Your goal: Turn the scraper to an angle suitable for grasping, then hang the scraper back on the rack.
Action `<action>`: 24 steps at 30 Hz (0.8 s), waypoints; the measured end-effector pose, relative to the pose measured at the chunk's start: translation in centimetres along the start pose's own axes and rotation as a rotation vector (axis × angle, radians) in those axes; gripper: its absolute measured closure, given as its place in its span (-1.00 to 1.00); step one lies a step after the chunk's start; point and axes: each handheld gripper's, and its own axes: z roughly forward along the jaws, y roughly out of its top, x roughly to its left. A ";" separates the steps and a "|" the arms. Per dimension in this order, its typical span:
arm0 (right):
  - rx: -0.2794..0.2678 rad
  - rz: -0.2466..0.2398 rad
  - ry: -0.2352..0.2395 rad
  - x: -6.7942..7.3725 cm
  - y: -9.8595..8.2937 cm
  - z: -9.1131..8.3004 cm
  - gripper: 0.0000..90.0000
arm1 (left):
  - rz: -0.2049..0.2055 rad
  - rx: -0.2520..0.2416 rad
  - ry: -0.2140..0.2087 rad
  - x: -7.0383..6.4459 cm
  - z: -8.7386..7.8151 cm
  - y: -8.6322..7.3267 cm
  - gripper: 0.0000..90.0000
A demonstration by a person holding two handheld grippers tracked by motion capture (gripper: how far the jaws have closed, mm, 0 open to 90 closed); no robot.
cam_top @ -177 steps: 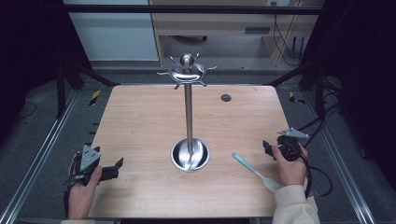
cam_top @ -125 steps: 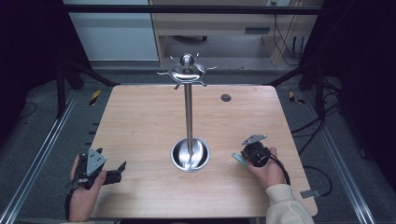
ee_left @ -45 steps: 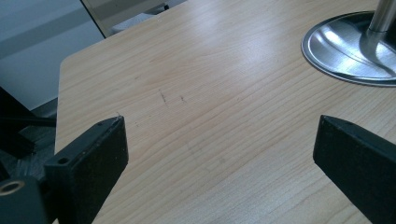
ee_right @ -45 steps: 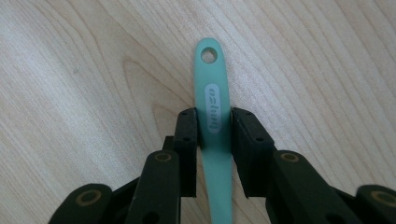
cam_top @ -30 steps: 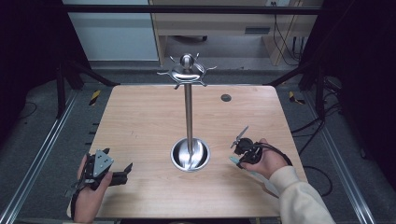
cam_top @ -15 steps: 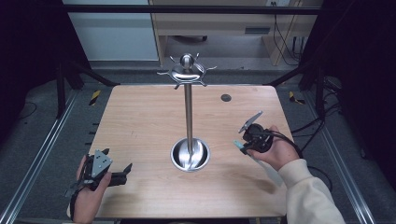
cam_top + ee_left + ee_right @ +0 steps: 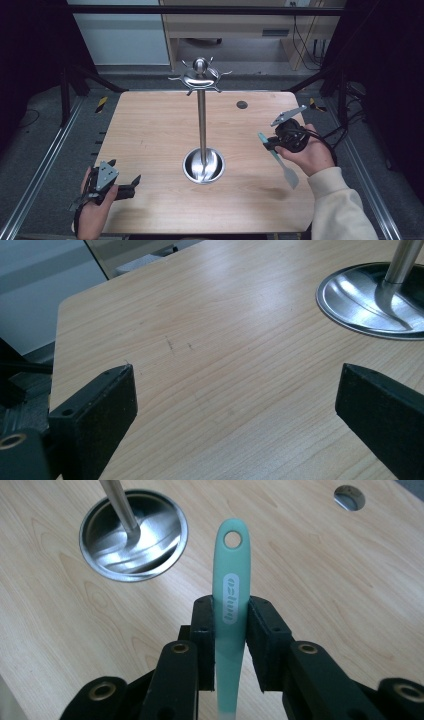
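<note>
A teal spatula [image 7: 231, 587] with a hole at its handle end sits clamped between the jaws of my right gripper [image 7: 231, 617]. From above, the right gripper [image 7: 274, 142] is lifted over the table's right side and the spatula [image 7: 281, 162] hangs from it, pale blade toward the person. A steel hook stand [image 7: 201, 112] rises from a round dish base [image 7: 203, 165] at the table's middle, with a ring of hooks on top [image 7: 199, 76]. My left gripper [image 7: 131, 183] rests open at the near left corner, its fingers [image 7: 95, 412] wide apart over bare wood.
The wooden table [image 7: 150, 130] has a small round hole [image 7: 242, 104] at the back right. The stand's dish base [image 7: 372, 300] lies ahead and to the right of the left gripper. Dark floor and metal rails surround the table.
My right gripper picked the spatula off the table, then lifted and moved it back and to the right. The left gripper has stayed at the near left corner.
</note>
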 end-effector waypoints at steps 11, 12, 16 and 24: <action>-0.144 0.030 0.012 -0.8 0.6 -2.0 0.66 | -0.053 -0.007 0.000 0.5 -0.3 -0.5 -0.93; -0.161 0.021 0.014 -0.6 0.7 -2.2 0.66 | -0.052 -0.007 0.001 0.5 -0.3 -0.5 -0.93; -0.219 0.010 0.013 -0.2 1.5 -3.1 0.66 | -0.063 0.001 0.003 0.7 -0.3 -0.7 -0.93; -0.317 0.025 0.024 0.4 2.4 -3.9 0.66 | -0.046 -0.002 0.014 0.6 -0.4 -0.6 -0.93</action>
